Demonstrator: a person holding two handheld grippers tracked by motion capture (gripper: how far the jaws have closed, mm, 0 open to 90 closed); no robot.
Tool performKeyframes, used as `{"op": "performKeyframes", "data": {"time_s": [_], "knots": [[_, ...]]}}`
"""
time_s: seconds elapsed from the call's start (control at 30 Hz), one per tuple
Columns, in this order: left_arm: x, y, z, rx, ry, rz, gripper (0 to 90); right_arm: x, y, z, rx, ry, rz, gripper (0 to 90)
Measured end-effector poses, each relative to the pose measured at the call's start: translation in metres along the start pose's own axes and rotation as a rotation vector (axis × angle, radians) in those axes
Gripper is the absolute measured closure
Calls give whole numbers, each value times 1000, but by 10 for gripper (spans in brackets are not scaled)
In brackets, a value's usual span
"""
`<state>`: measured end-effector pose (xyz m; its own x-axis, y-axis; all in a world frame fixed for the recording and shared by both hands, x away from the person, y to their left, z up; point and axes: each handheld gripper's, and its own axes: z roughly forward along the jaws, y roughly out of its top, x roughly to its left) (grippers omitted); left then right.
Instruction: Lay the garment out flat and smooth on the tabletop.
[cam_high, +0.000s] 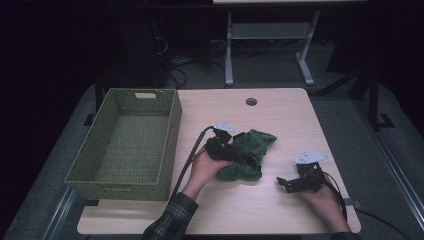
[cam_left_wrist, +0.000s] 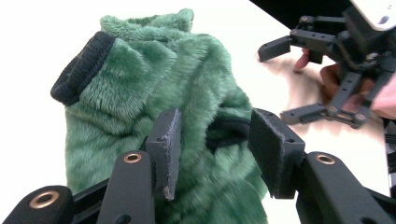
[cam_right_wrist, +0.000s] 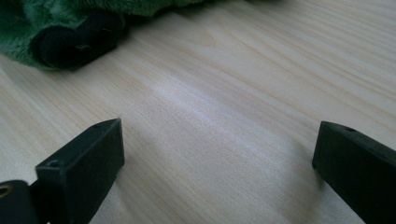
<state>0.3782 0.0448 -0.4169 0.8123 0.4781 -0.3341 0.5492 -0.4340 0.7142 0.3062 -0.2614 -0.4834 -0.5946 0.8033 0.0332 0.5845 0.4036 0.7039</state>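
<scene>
Green fleece garment (cam_high: 246, 154) on the desk (cam_high: 280, 115), with the wicker basket (cam_high: 131, 142) at the desk's left side. The garment lies crumpled near the middle of the desk, just right of the basket and clear of it; the basket holds nothing that I can see. I judge the work — moving or tidying the garment, perhaps into the basket — to be at an early stage: the garment is neither folded nor inside the basket.

My left gripper (cam_left_wrist: 215, 140) sits over the garment with its jaws half spread. In the left gripper view the fleece and a black ribbed cuff (cam_left_wrist: 77, 70) lie between and behind the pads, but the pads do not press on the cloth, so nothing is pinched. My right gripper (cam_right_wrist: 219, 154) rests low over bare desk, to the right of the garment and apart from it, jaws spread wide with only wood grain between them; a dark cuff shows at the far edge of its view.

No brand, label or legible writing is visible on the garment, basket or desk — the pale tag on the basket's far rim (cam_high: 145, 95) is too small to read.
</scene>
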Motion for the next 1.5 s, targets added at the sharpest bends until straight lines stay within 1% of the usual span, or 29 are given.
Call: {"op": "performKeyframes", "data": {"time_s": [0.07, 0.1, 0.13, 0.2, 0.27, 0.33, 0.37, 0.4, 0.43, 0.47, 0.63, 0.67, 0.73, 0.8, 0.93, 1.0, 1.03, 1.07, 1.1, 1.13, 1.17, 1.2, 1.23, 1.3, 1.33, 1.37, 1.4, 1.47, 1.5], "knots": [[-3, -2, -6, -4, 0, 1, 537, 2, 1, -1, 7, -7, 7, 57], [-5, -3, -9, -2, -4, 4, 543, 4, 2, -3, 6, -8, -3, 100], [-7, -4, -11, 0, -7, 7, 547, 6, 2, -5, 2, -11, -27, 127], [-11, -7, -16, -4, -15, 20, 555, 10, 4, -8, -26, -6, -42, 160], [-15, -11, -20, 1, -25, 40, 558, 14, 5, -9, -41, 37, -33, 207], [-20, -16, -22, 0, -36, 49, 567, 18, 6, -9, -48, 77, -29, 248], [-23, -18, -23, 1, -39, 55, 574, 20, 7, -8, -49, 90, -33, 270], [-23, -18, -23, 1, -39, 55, 578, 20, 7, -8, -49, 90, -33, 270], [-28, -23, -24, 5, -48, 62, 586, 27, 9, -8, -52, 119, -48, 323], [-29, -25, -23, 7, -50, 66, 590, 28, 10, -8, -52, 124, -56, 337], [-34, -34, -14, 48, -31, 88, 593, 37, 14, -7, -75, 194, -50, 405], [-34, -36, -11, 58, -22, 86, 592, 39, 15, -6, -70, 205, -41, 407], [-33, -40, -5, 79, -6, 92, 588, 43, 17, -3, -70, 220, -46, 412], [-31, -44, 0, 97, 8, 100, 582, 46, 19, 1, -68, 222, -65, 419], [-27, -48, 7, 114, 39, 108, 581, 52, 23, 6, -71, 230, -79, 456], [-25, -50, 9, 111, 51, 107, 583, 54, 24, 8, -72, 232, -78, 494], [-23, -51, 10, 119, 54, 115, 594, 55, 25, 10, -77, 234, -78, 524], [-23, -52, 11, 113, 58, 109, 608, 55, 25, 11, -75, 229, -79, 548], [-21, -53, 12, 114, 70, 118, 638, 56, 26, 12, -70, 234, -71, 575], [-20, -53, 12, 116, 77, 127, 698, 56, 26, 13, -66, 228, -78, 615], [-19, -54, 13, 109, 82, 122, 752, 56, 26, 14, -65, 221, -83, 656], [-17, -54, 14, 114, 78, 118, 833, 56, 26, 14, -62, 214, -83, 712], [-16, -54, 14, 115, 68, 107, 869, 55, 27, 13, -64, 212, -78, 751], [-17, -53, 14, 107, 66, 106, 882, 54, 26, 11, -68, 212, -68, 798], [-19, -52, 13, 109, 68, 115, 883, 53, 26, 10, -69, 212, -72, 811], [-20, -51, 10, 110, 64, 127, 883, 52, 26, 9, -70, 210, -82, 820], [-22, -50, 9, 99, 60, 117, 882, 51, 26, 7, -77, 212, -75, 827], [-26, -50, 2, 78, 50, 118, 882, 51, 26, 2, -88, 213, -62, 828], [-27, -50, -1, 72, 47, 122, 882, 50, 27, 0, -95, 208, -66, 830]]}}
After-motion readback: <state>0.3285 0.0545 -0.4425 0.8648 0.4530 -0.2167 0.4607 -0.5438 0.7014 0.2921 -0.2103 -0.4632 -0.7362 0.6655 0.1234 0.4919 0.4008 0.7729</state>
